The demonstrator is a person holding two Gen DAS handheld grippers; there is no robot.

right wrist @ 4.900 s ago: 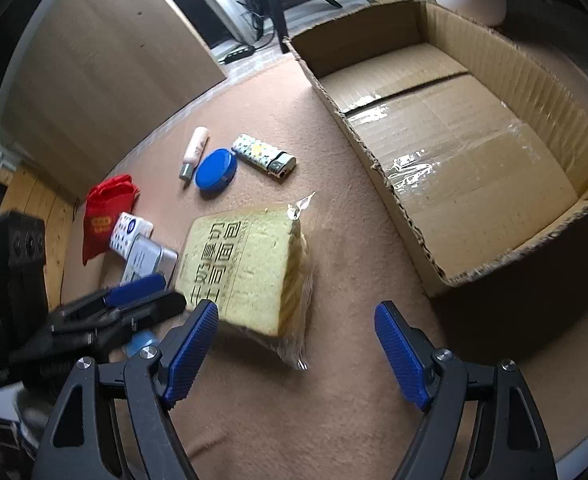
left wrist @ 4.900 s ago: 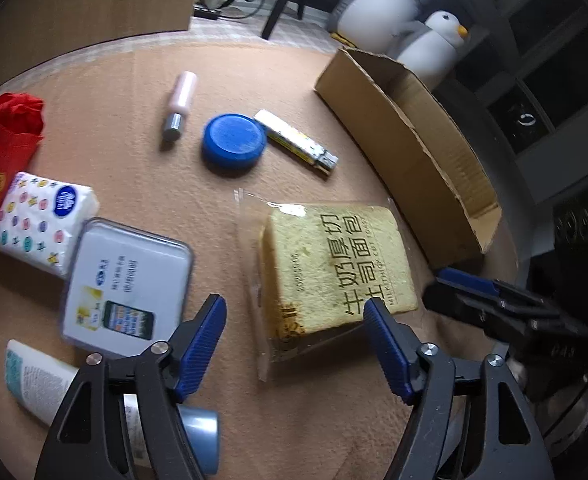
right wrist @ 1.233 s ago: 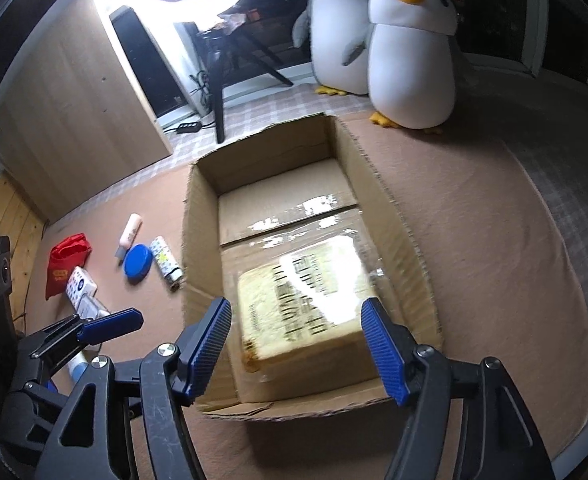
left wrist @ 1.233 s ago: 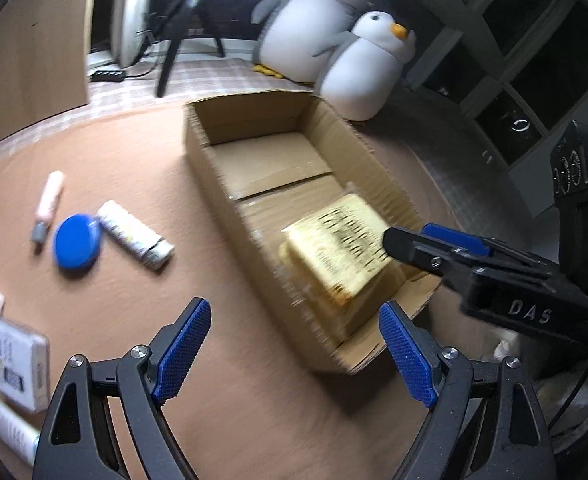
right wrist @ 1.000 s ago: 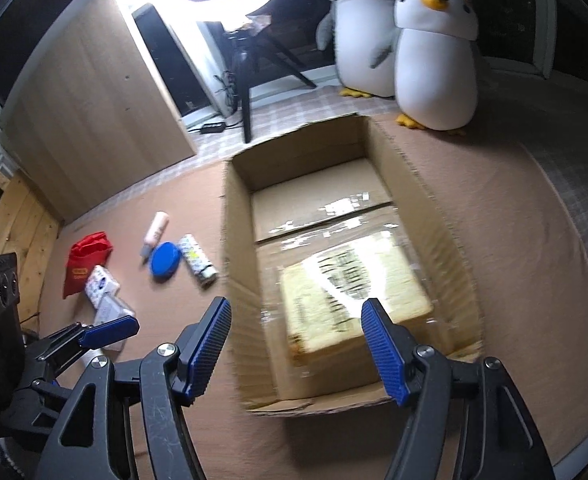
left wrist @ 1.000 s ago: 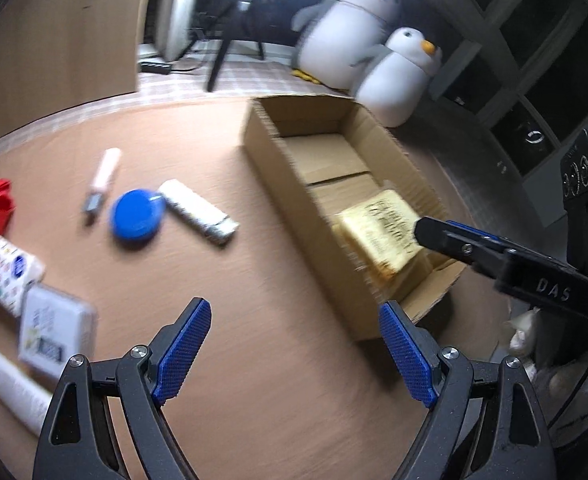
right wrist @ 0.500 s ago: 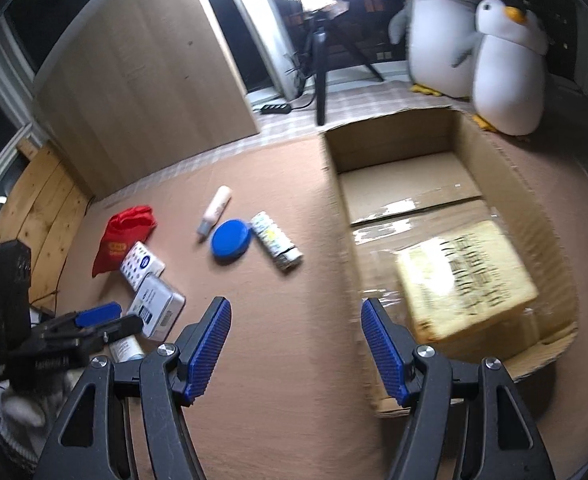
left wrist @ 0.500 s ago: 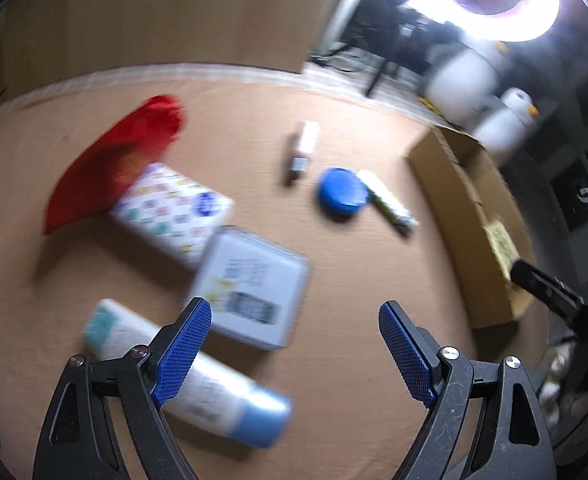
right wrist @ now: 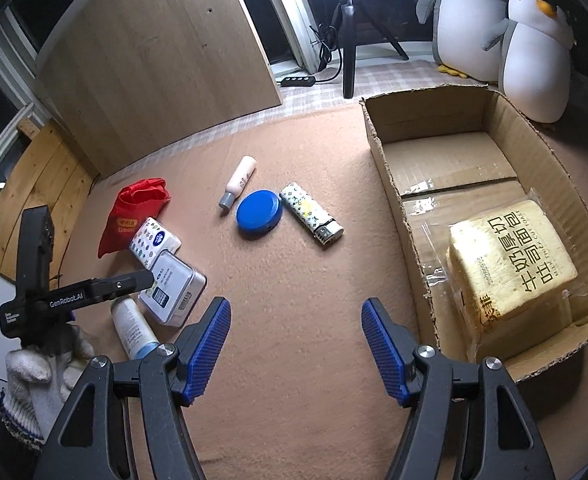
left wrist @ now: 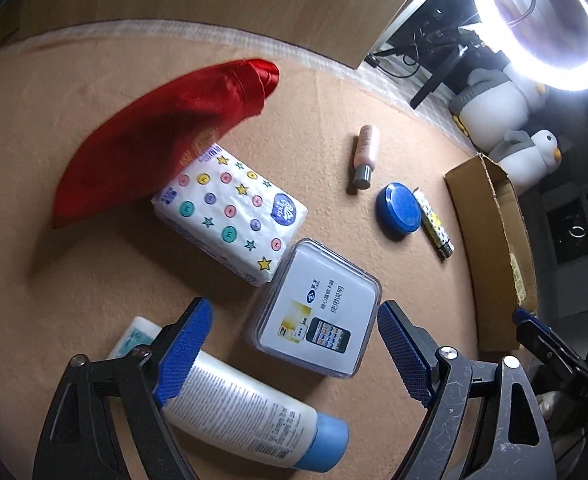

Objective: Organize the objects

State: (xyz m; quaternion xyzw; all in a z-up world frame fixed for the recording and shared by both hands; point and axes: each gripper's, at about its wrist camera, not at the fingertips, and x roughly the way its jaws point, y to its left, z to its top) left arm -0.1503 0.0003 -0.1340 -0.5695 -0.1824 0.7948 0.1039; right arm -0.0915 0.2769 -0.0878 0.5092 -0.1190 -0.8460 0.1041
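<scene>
Bagged bread (right wrist: 509, 264) lying in cardboard box (right wrist: 385, 160) at right of bench (right wrist: 294, 360). Outside box on bench: tin case (left wrist: 317, 312) between left gripper (left wrist: 290, 344) jaws, jaws closing, not yet pressing it. Touching case: tissue pack (left wrist: 230, 208); red pouch (left wrist: 154, 136) behind. Tube (left wrist: 246, 412) under left jaw. Blue lid (right wrist: 258, 213), lighter (right wrist: 310, 214), small bottle (right wrist: 238, 185) mid-bench. Right gripper (right wrist: 295, 344) released, nothing between jaws.
</scene>
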